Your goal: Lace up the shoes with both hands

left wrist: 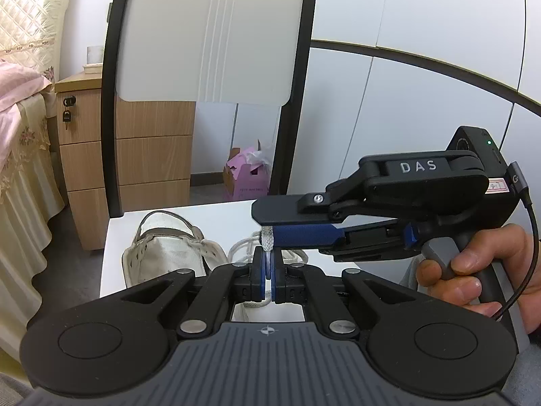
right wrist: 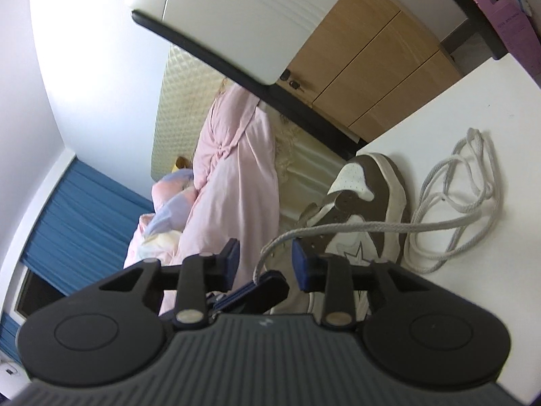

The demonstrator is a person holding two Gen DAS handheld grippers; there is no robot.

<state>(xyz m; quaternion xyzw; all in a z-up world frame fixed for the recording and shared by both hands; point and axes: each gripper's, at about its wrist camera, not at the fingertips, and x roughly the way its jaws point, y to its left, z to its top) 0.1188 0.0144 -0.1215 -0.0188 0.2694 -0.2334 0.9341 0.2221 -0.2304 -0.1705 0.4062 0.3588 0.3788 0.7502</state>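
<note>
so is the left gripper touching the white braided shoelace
Touching: the left wrist view shows the left gripper with blue pads shut on the white braided shoelace.

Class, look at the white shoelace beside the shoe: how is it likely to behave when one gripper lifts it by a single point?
The shoelace is probably floppy: it lies in loose loops on the white table. It likely sags either side of a grip, as it droops from the left gripper, shut on it. Its woven surface may resist slipping between the pads.
</note>
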